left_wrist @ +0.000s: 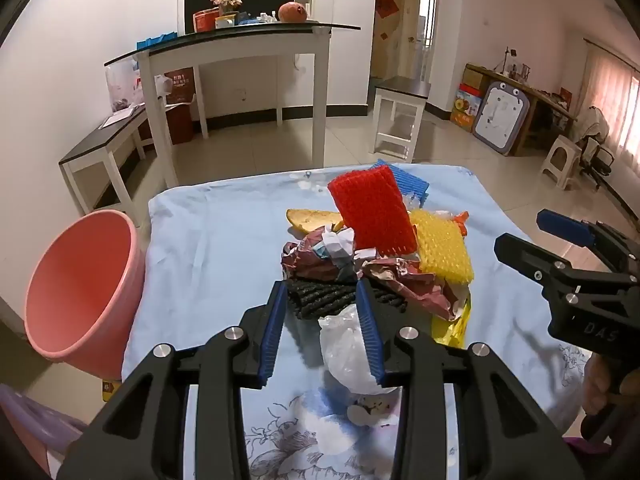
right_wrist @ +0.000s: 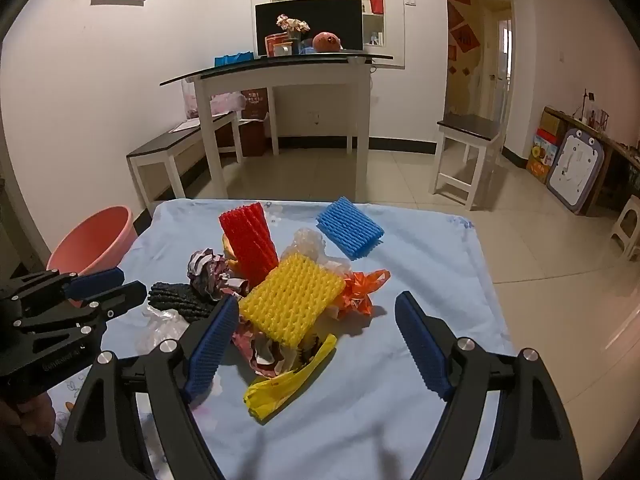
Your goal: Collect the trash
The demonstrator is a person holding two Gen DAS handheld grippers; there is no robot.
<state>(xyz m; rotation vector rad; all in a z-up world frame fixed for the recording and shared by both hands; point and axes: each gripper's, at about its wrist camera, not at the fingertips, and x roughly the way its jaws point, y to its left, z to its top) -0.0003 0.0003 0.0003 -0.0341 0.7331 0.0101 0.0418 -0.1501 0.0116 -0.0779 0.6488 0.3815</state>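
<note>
Left gripper: your jaws are parted, straddling the clear plastic bag, not pinching it.
Right gripper: released wide above the trash pile.
Pink bin: far left, beside the table.

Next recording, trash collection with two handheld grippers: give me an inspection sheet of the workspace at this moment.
Surface: table under a light blue floral cloth, wrinkled.
Job's things: trash heaped mid-table: red foam net propped up, yellow foam net, blue foam net lying apart behind, black foam net, crumpled paper, orange bag, yellow bag, clear bag. Pink bin at the table's left edge.
Clutter: nothing seen beyond the trash.
Grippers: left gripper open, above the clear bag and black net; right gripper wide open, near the yellow net; neither holds anything.
Cables: nothing seen.
Surroundings: white table with a monitor, benches, tiled floor.
</note>
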